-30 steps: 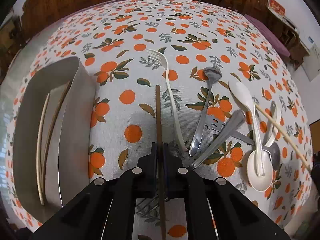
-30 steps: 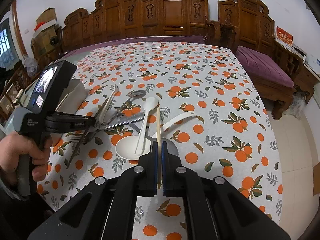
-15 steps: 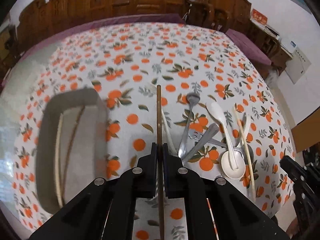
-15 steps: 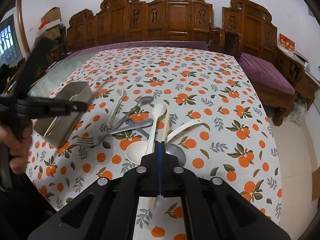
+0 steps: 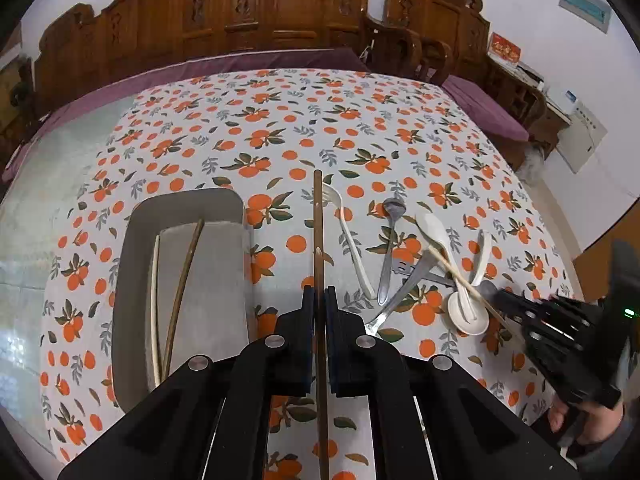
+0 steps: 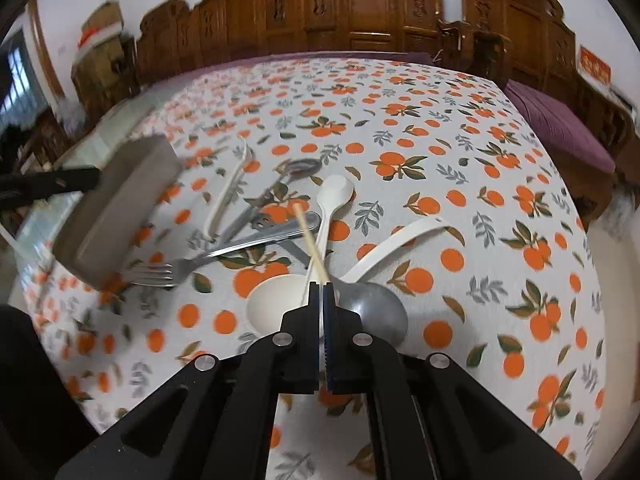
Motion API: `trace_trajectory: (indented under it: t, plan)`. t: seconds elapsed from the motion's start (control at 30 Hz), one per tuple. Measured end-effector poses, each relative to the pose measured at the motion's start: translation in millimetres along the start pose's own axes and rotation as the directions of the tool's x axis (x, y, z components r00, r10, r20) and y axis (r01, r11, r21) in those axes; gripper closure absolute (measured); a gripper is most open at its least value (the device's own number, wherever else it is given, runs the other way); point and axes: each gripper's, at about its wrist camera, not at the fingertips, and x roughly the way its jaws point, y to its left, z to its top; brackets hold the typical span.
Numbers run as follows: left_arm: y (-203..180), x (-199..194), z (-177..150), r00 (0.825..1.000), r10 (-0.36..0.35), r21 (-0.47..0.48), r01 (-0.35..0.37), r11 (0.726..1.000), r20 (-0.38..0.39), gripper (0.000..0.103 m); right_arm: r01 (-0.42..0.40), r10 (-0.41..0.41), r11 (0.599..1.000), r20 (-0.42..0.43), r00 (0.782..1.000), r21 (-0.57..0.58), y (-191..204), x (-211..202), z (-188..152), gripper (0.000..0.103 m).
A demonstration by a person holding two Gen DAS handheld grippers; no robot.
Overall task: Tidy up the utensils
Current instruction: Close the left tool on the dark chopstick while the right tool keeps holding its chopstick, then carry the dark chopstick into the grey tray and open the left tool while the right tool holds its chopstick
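My left gripper (image 5: 319, 290) is shut on a dark brown chopstick (image 5: 318, 232) and holds it above the cloth, just right of the grey tray (image 5: 120, 280). The tray holds a pale chopstick (image 5: 154, 300) and a brown chopstick (image 5: 182, 284). My right gripper (image 6: 325, 286) is shut on a pale chopstick (image 6: 310, 242) above the utensil pile. The pile has a white fork (image 5: 352, 240), a steel spoon (image 5: 390, 240), a steel fork (image 6: 224, 252), white spoons (image 6: 328, 208) and a white ladle (image 6: 276, 300).
The table carries an orange-print cloth (image 5: 300, 120). Carved wooden chairs (image 5: 280, 12) stand along the far side. The right gripper and the hand on it show at the left wrist view's right edge (image 5: 560, 328). The tray also shows at left in the right wrist view (image 6: 116, 200).
My left gripper has risen with the brown chopstick, so more of the table and tray shows. My right gripper has lifted the pale chopstick and swung it leftward over the pile.
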Motion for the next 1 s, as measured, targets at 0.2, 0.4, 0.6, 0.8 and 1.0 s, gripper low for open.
trace_trajectory:
  t: [0.2,0.4,0.6,0.8,1.0]
  plan:
    - [0.3,-9.0,-7.6,1.0,-0.017,0.019,0.017,1.0,0.019,0.099,0.007,-0.011,0.997,-0.057,0.998,-0.082,2.6,19.3,4.4,0.091]
    - [1.3,-10.8,-10.5,1.0,-0.02,0.025,0.019,1.0,0.023,0.099,0.039,-0.054,0.984,-0.083,0.995,-0.171,11.6,24.0,6.6,0.087]
    - [5.8,-16.0,-9.6,0.999,-0.022,0.031,0.02,0.999,0.034,0.099,0.084,-0.124,0.954,-0.125,0.984,-0.289,26.3,34.1,6.9,0.084]
    - [13.9,-21.7,-6.2,0.999,-0.022,0.029,0.02,0.999,0.05,0.099,0.083,-0.12,0.959,-0.125,0.985,-0.272,23.8,33.4,7.2,0.097]
    - [24.7,-25.3,-2.3,0.998,-0.02,0.028,0.018,0.999,0.061,0.099,0.03,-0.051,0.98,-0.102,0.993,-0.197,18.4,18.5,14.8,0.097]
